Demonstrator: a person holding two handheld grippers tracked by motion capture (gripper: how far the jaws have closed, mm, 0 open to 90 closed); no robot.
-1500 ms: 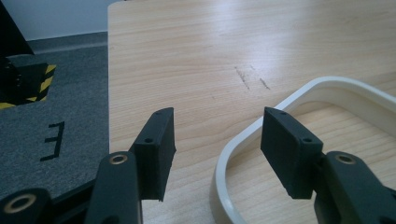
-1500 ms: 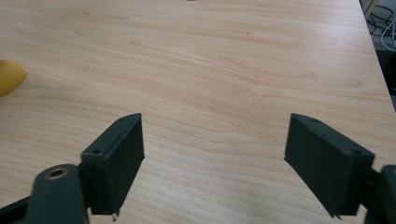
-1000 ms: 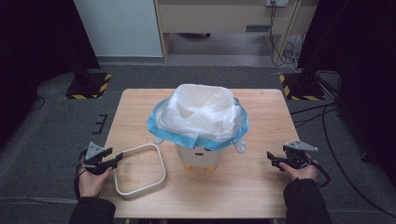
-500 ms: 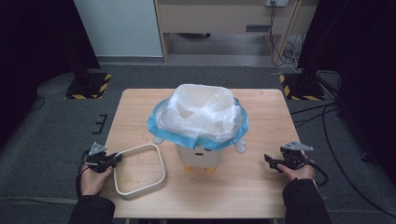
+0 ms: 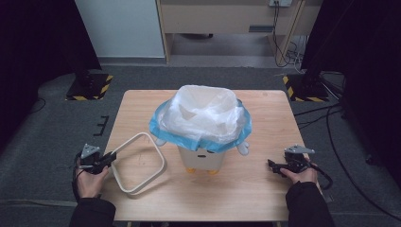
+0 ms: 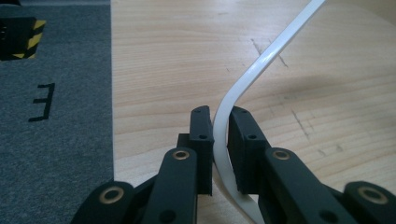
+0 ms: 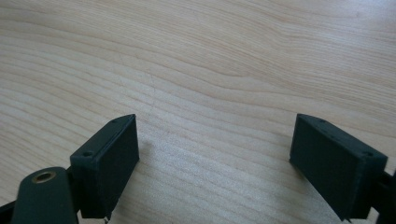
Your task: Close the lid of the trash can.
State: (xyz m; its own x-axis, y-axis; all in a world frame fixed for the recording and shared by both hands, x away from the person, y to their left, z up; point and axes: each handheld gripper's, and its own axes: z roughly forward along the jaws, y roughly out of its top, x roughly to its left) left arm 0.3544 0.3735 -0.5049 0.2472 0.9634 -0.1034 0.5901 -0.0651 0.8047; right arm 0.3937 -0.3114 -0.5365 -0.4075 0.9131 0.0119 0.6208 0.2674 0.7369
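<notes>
**Left gripper takes hold of the ring; bin is lined and waiting**

Left gripper (image 6: 219,135): its jaws have just been closing and now sit narrow, pads pressed on either side of the white ring (image 6: 261,65) at one rounded corner. In the left gripper view the ring rises from between the jaws and curves off to the upper right of the frame. In the high view the left gripper (image 5: 108,159) is at lower left, by the table's (image 5: 265,198) left edge, and the ring (image 5: 158,158) lies mostly flat on the wood just right of it (its near-left corner is the one gripped).

Right gripper (image 7: 215,158): jaws wide, with bare wood between them and nothing held. In the high view it sits at lower right (image 5: 273,164), resting in the hand, well apart from the bin.

The bin (image 5: 203,158) stands at centre frame, just right of the ring. A white bag (image 5: 203,111) is draped over its mouth, with a blue liner (image 5: 161,127) showing beneath it around the rim.

Step in hand, as judged: the pickup of the ring, grasp made and lift not yet begun. The ring looks meant to go over the bin's mouth to clamp the bags.

Next move calls for lifting the ring clear of the table, levelling it, and carrying it right and over the bin. The right gripper would likely need to take the opposite side, so that the ring goes down square and doesn't snag the loose plastic.
</notes>
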